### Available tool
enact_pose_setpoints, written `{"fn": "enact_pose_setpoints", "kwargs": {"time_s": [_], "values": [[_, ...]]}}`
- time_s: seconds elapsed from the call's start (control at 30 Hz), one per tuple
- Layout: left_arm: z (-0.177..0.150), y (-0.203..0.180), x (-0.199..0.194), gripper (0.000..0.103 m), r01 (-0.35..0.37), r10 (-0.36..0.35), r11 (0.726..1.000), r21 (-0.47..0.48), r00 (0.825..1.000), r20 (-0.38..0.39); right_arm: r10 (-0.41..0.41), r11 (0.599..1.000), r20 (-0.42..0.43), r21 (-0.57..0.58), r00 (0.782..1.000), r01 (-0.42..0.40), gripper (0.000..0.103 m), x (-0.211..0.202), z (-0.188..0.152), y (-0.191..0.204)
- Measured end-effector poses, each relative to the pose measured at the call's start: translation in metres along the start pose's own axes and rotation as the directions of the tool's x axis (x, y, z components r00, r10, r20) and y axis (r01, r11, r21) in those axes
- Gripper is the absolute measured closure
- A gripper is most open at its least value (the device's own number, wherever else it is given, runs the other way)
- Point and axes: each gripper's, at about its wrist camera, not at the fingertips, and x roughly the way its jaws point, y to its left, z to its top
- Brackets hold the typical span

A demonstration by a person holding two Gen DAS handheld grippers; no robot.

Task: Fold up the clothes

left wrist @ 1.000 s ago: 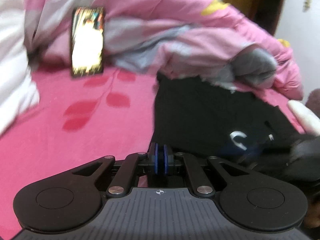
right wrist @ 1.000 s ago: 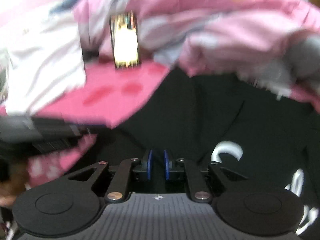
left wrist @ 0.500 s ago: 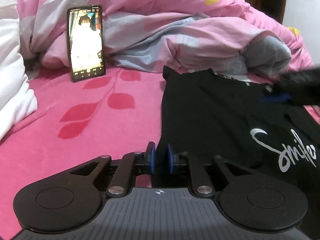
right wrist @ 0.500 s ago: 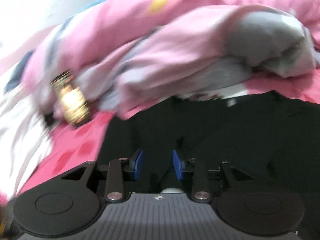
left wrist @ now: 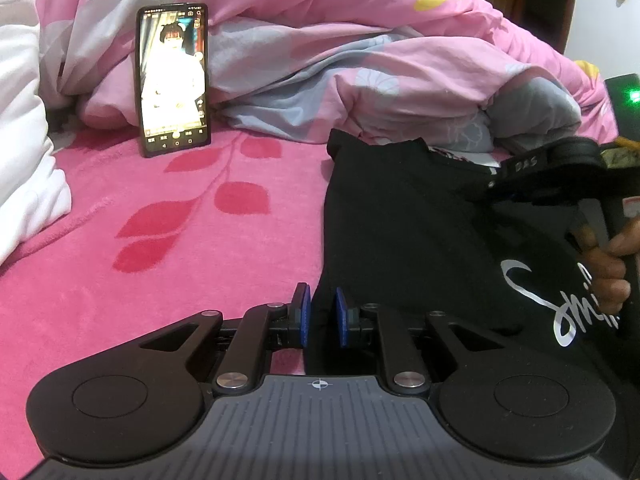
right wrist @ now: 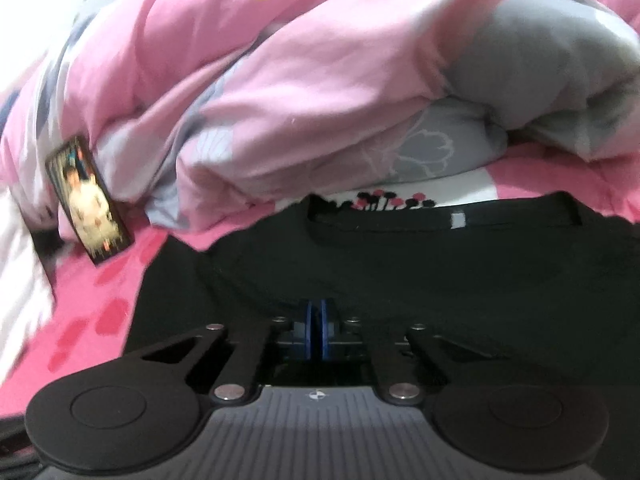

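A black T-shirt (left wrist: 420, 232) with white "Smile" lettering lies flat on a pink blanket (left wrist: 160, 264). My left gripper (left wrist: 322, 316) is open, its blue pads on either side of the shirt's left edge near the hem. My right gripper (left wrist: 494, 184), held in a hand (left wrist: 608, 272), is down on the shirt's upper part near the collar. In the right wrist view the right gripper (right wrist: 317, 330) has its pads closed together on the black T-shirt (right wrist: 440, 280), below the neckline and its white label (right wrist: 458, 219).
A lit phone (left wrist: 173, 80) leans upright against a bunched pink and grey quilt (left wrist: 340, 40) at the back; the phone (right wrist: 88, 200) also shows left in the right wrist view. White bedding (left wrist: 24, 140) lies at the far left. A dark doorway is at the top right.
My left gripper went from shut to open at the shirt's edge. My right gripper moved up toward the collar and closed from open to shut.
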Motion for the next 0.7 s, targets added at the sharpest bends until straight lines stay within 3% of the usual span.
{"fn": "enact_pose_setpoints", "kwargs": {"time_s": [0.27, 0.4, 0.5, 0.57, 0.7], "values": [[0.000, -0.001, 0.000, 0.088, -0.001, 0.001, 1.000, -0.001, 1.000, -0.001, -0.060, 0.991, 0.048, 0.122, 0.997, 0.054, 0.100, -0.018, -0.008, -0.012], [0.000, -0.001, 0.000, 0.088, -0.001, 0.001, 1.000, -0.002, 1.000, -0.001, -0.098, 0.988, 0.044, 0.121, 0.994, 0.092, 0.100, -0.016, -0.012, -0.014], [0.000, -0.001, 0.000, 0.088, -0.002, 0.002, 1.000, -0.004, 1.000, -0.002, -0.135, 0.986, 0.058, 0.104, 0.989, 0.128, 0.091, -0.019, -0.010, -0.012], [0.000, -0.001, 0.000, 0.088, -0.002, 0.002, 1.000, -0.006, 1.000, -0.003, -0.159, 0.984, 0.068, 0.093, 0.985, 0.153, 0.076, -0.020, -0.008, -0.011], [0.000, -0.001, 0.001, 0.088, -0.003, 0.003, 1.000, -0.007, 1.000, -0.004, -0.161, 0.987, 0.124, 0.017, 0.979, 0.160, 0.075, -0.030, 0.004, 0.008]]}}
